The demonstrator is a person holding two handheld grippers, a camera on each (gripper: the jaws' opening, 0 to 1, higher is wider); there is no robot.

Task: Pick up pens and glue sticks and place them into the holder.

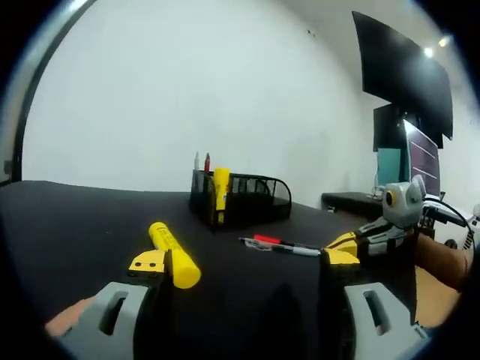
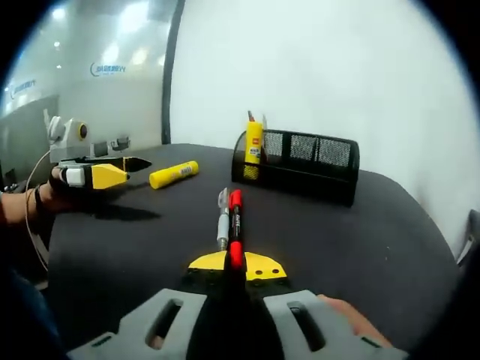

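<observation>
1. Our right hand-held gripper (image 2: 235, 264) is closed on a red pen (image 2: 235, 225), clamped between its yellow tips, the pen's free end pointing toward the holder (image 2: 315, 165).
2. A grey-white pen (image 2: 223, 217) lies just beside the red pen on the black counter (image 2: 375, 247), touching or nearly touching it; we cannot tell whether the jaws catch it too.
3. Our left hand-held gripper (image 1: 247, 262) has its jaws wide apart and holds nothing. One yellow tip sits against the near end of a loose yellow glue stick (image 1: 172, 255), which lies on the counter well in front of the holder; whether the tip truly touches it we cannot tell.
4. The holder, a black mesh desk tidy, stands at the far side of the counter before the white wall. Its end compartment already carries an upright yellow glue stick (image 2: 254, 146), with two pen tips rising behind it.
5. We judge the task partly done: some items are in, while two pens and one glue stick remain outside the holder.
6. The step in hand looks like the pickup of the red pen. Next we would lift it off the counter, carry it to the holder, tip it upright over a compartment and release.
7. The left side needs to centre its jaws around the loose glue stick before closing.
</observation>
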